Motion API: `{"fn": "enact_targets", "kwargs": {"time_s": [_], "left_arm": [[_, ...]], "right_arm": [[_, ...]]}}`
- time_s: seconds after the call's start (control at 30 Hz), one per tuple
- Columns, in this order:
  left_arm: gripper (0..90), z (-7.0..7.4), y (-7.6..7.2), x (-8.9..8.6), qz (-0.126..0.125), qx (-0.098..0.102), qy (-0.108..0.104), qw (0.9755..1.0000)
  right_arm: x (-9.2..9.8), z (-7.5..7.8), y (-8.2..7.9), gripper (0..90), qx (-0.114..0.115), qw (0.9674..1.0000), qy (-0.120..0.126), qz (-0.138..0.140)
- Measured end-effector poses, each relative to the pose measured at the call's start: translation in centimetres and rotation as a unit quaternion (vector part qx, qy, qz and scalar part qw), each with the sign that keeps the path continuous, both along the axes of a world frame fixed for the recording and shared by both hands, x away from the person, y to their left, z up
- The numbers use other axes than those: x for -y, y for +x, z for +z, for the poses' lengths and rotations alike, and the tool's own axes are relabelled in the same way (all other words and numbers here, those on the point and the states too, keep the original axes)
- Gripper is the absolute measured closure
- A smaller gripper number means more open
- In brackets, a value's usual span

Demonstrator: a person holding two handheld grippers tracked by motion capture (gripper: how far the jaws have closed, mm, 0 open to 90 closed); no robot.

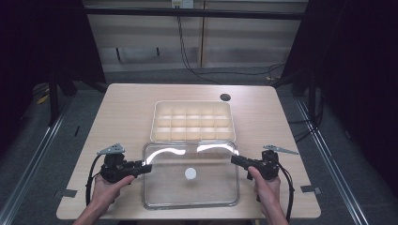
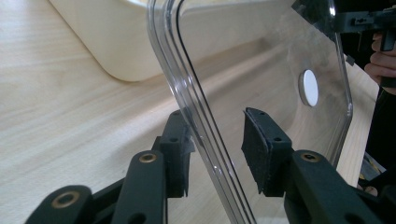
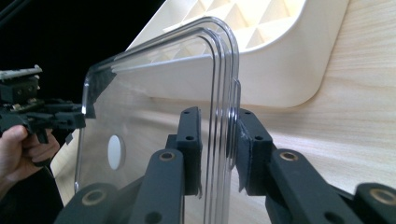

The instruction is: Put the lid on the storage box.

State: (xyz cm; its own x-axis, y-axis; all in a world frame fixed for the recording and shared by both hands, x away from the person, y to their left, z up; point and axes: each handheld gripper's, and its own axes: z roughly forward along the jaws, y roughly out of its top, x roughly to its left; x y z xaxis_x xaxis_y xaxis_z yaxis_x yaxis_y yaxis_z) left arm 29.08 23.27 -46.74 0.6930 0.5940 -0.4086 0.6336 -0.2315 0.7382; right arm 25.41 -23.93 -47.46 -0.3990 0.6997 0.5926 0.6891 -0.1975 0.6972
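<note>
A clear plastic lid (image 1: 187,194) with a white disc (image 1: 190,174) at its middle lies near the table's front edge, just in front of a cream divided tray (image 1: 193,103). My left gripper (image 1: 148,168) straddles the lid's left rim (image 2: 187,93). Its left pad (image 2: 180,140) touches the rim while the right pad (image 2: 259,149) stands off with a gap, so it is open around the edge. My right gripper (image 1: 234,159) is shut on the lid's right rim (image 3: 219,70), pads (image 3: 250,140) against both sides. The tray's compartments look empty.
The light wooden table (image 1: 126,108) has a dark round hole (image 1: 225,97) behind the tray at the right. Bare wood lies on both sides of the tray and lid. Dark floor, rails and cables surround the table.
</note>
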Motion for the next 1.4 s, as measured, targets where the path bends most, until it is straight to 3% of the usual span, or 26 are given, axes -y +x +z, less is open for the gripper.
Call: {"fn": "enact_targets", "kwargs": {"time_s": [0.17, 0.47, 0.7, 1.03, 1.4], "left_arm": [[64.7, 0.4, -0.1, -0.1, 0.0, 0.005, -0.005, 1.0], [67.9, 1.7, -0.6, -0.3, -0.001, 0.031, -0.01, 0.9995], [71.2, 2.4, -0.6, -0.5, 0.005, 0.03, -0.017, 0.9994], [72.7, 3.4, -0.8, -0.6, 0.004, 0.045, -0.011, 0.9989], [72.7, 4.7, -0.5, -0.3, 0.004, 0.059, -0.02, 0.9981]], "right_arm": [[-0.2, 0.7, -0.1, 73.7, 0.01, 0.9999, -0.012, 0.0], [-0.4, 1.8, -0.5, 73.6, 0.026, 0.9995, -0.019, -0.006], [-0.5, 2.4, -0.6, 73.7, 0.034, 0.9992, -0.021, -0.005], [-0.7, 3.6, -0.5, 73.5, 0.052, 0.9982, -0.029, -0.006], [-0.4, 5.1, -0.3, 73.4, 0.067, 0.9972, -0.033, -0.011]]}}
